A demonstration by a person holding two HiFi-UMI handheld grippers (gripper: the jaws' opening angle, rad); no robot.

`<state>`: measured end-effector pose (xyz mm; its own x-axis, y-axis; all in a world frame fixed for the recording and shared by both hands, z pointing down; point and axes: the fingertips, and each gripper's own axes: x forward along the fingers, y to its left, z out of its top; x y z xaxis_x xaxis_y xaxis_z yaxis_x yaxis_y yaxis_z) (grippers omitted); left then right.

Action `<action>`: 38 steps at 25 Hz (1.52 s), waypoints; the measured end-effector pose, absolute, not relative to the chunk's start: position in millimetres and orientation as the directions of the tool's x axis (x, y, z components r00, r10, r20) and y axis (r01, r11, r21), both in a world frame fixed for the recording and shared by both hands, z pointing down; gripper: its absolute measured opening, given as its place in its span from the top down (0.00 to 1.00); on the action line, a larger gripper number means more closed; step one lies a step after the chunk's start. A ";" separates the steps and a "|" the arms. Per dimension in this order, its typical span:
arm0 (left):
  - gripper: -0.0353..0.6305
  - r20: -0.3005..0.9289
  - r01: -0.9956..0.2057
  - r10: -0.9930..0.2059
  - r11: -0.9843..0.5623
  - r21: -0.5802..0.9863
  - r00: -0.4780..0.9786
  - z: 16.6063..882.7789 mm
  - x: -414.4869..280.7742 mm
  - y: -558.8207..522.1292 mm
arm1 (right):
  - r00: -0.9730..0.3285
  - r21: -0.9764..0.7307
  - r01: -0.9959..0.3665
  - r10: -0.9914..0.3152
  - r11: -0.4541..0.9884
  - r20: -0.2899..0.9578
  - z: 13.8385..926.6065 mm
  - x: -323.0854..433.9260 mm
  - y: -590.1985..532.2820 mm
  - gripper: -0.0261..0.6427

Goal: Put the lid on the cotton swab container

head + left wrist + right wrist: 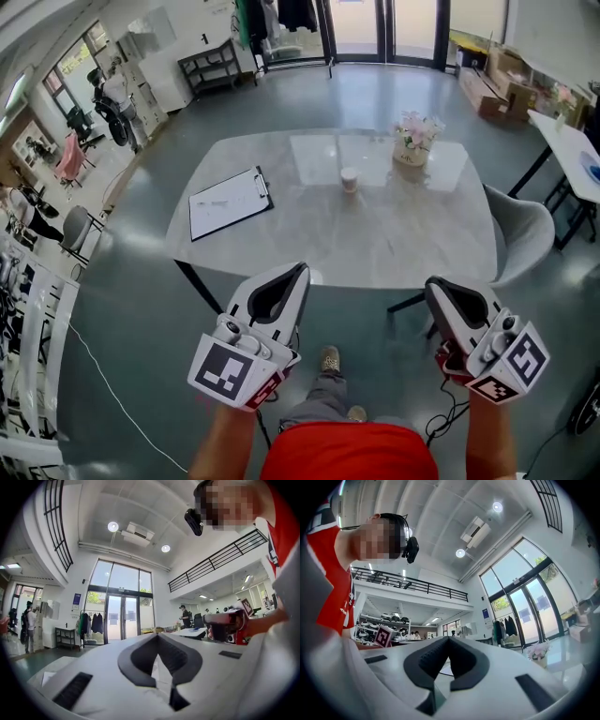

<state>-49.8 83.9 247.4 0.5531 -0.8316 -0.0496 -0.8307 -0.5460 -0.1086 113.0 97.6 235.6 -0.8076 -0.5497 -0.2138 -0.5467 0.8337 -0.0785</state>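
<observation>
2 grippers show in the head view, each held in a hand in front of the near edge of the marble table. The left gripper points toward the table with its jaws pressed together and nothing between them. The right gripper does the same, well apart from the left one. The cotton swab container stands upright on the far half of the table, near its middle; whether a lid sits on it is too small to tell. A clipboard with a white sheet lies flat on the table's left part. A flower pot stands toward the table's far right, near the container but apart from it. 1 grey chair sits at the table's right side.

In the left gripper view, the left gripper has its 2 dark pads meeting at the tips, with nothing pinched. Past them are glass doors and a clothes rack, beyond the table's far side. The right gripper shows at the right edge of this view.

In the right gripper view, the right gripper also has its tips closed against each other, gripping nothing. The flower pot shows to the right of the jaws, on the table.
</observation>
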 end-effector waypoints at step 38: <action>0.92 0.152 -0.790 -0.795 -0.603 -0.110 0.587 344.3 -45.9 -246.3 | -0.828 -0.138 -0.545 -0.556 0.827 -0.066 285.3 81.8 -242.5 0.95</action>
<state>-45.9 -246.3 344.3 0.5866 -0.7955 0.1519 -0.7898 -0.6034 -0.1101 81.8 -242.5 285.3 -0.8284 -0.5562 -0.0655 -0.5445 0.8273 -0.1381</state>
